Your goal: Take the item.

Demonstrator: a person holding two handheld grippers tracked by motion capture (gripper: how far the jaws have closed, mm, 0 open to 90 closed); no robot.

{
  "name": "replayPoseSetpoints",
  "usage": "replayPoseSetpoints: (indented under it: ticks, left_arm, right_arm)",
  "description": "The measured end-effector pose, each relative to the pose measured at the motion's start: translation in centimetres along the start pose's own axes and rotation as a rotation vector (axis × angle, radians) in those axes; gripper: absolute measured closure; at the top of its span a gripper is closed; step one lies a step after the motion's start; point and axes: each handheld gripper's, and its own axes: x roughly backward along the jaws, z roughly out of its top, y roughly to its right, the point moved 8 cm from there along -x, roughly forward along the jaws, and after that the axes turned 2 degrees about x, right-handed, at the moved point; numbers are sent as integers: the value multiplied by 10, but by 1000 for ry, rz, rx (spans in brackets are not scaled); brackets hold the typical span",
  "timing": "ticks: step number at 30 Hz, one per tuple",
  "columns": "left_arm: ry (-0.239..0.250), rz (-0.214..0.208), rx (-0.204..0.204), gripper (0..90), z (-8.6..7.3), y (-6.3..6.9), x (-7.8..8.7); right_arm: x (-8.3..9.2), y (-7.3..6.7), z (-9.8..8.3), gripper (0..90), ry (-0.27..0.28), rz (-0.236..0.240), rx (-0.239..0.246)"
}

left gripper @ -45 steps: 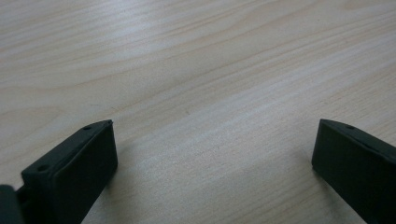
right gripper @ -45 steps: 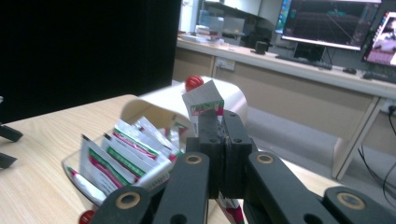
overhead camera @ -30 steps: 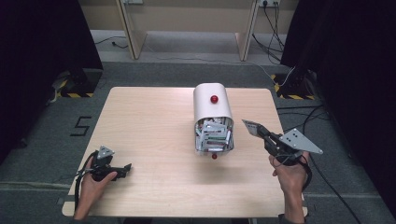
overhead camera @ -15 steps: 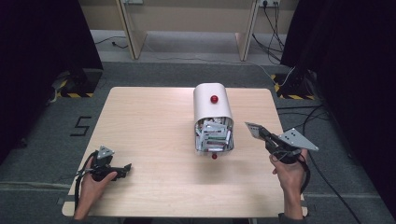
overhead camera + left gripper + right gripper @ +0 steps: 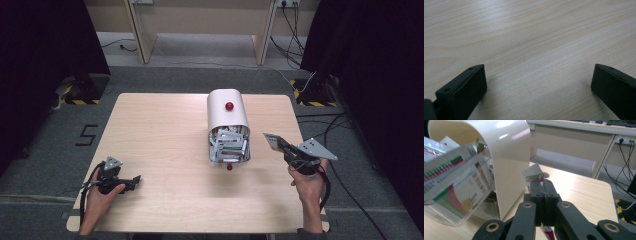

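The white arched container [image 5: 228, 117] stood on the wooden table [image 5: 160, 135], a little toward the right half of it, with a red knob [image 5: 229, 106] on its curved top and its open end turned toward the person. That open end was packed with flat sachets [image 5: 229, 145] printed in green, red and white, and a second red knob [image 5: 229, 167] sat on the table just in front of the opening.

The right gripper [image 5: 274, 142] was held just to the right of the container's open end, tipped up off the table. Its jaws were pressed fully together on a single sachet [image 5: 533, 177], a thin silvery packet with a green and red band; in the right gripper view the packet stood up between the black jaws, its top corner beside the container's cream wall, and its lower end poked out beneath them. In the high view the packet [image 5: 270, 140] showed as a pale square at the gripper's tip, near the container but not touching it.

The left gripper [image 5: 134, 181] lay well to the left of the container, near the table's front edge, resting low in the person's left hand [image 5: 100, 195]. In the left gripper view its jaws stood wide apart over bare wood, with nothing between them
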Motion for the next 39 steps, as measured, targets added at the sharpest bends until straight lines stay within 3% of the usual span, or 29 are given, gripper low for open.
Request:
replayPoseSetpoints:
  ticks: [39]
  left_arm:
    - [0,0,0,0,0,0,0]
  right_arm:
    - [-34,8,-55,895,-152,-4,-34]
